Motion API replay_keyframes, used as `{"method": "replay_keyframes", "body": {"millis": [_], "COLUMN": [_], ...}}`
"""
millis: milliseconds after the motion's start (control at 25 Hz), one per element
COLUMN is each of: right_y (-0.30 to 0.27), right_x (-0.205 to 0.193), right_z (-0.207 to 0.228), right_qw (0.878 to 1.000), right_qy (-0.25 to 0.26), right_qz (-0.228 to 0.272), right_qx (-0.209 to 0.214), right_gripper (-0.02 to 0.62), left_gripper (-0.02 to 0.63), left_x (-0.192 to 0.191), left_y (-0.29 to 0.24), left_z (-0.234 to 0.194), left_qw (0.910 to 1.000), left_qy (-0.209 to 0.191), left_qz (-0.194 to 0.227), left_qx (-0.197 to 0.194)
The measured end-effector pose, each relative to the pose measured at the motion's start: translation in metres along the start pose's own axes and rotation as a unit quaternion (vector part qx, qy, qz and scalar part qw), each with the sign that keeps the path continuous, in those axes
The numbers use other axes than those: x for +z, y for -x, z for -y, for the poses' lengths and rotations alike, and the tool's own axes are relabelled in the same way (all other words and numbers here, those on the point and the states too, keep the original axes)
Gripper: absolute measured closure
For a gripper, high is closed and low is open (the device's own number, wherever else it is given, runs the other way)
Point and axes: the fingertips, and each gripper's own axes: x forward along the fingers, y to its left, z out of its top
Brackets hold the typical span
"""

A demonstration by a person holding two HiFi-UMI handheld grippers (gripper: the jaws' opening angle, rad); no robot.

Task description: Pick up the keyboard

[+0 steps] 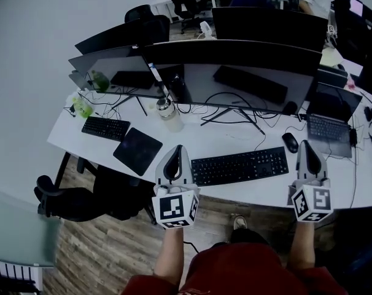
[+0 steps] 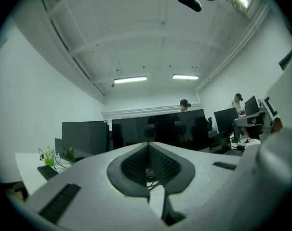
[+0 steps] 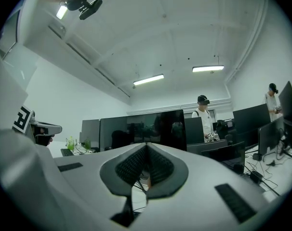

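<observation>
Both tongs are pressed fully together with nothing between them. The left tongs [image 1: 176, 149] and the right tongs [image 1: 307, 144] point level over the front edge of the table [image 1: 259, 193]. The black keyboard [image 1: 239, 166] lies flat on the table near that edge, between the two tongs and touched by neither. The left tongs sit just beside its left end, and the right tongs are further off past its right end.

Just beyond the keyboard's far right corner lies a black mouse [image 1: 290, 142]. An open laptop [image 1: 329, 128] sits to the right of the mouse, right in front of the right tongs. Loose black cables [image 1: 234, 113] trail across the table behind the keyboard and run under a wide monitor [image 1: 235, 72].

A clear jar [image 1: 168, 112] with a metal lid stands behind the left tongs. To their left a dark pad [image 1: 137, 150] lies at an angle. Further left are a second keyboard [image 1: 105, 128], a green bottle [image 1: 83, 107] and a smaller monitor [image 1: 112, 72]. A black office chair [image 1: 81, 200] is at the table's left end.
</observation>
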Motion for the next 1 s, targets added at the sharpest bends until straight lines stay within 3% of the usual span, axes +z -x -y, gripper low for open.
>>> {"method": "replay_keyframes", "body": {"millis": [440, 1000], "right_y": [-0.048, -0.077], "right_x": [-0.019, -0.084], "right_z": [0.06, 0.04], "right_qw": [1.0, 0.997], "right_qy": [-0.013, -0.006], "right_qz": [-0.006, -0.07], "right_qx": [0.006, 0.031], "right_gripper": [0.597, 0.597], "left_gripper": [0.6, 0.6], "left_x": [-0.012, -0.084], "left_y": [-0.058, -0.06], "left_z": [0.037, 0.015], "left_qw": [0.9997, 0.9962], "left_qy": [-0.008, 0.009], "left_qz": [-0.022, -0.083], "left_qx": [0.007, 0.027]}}
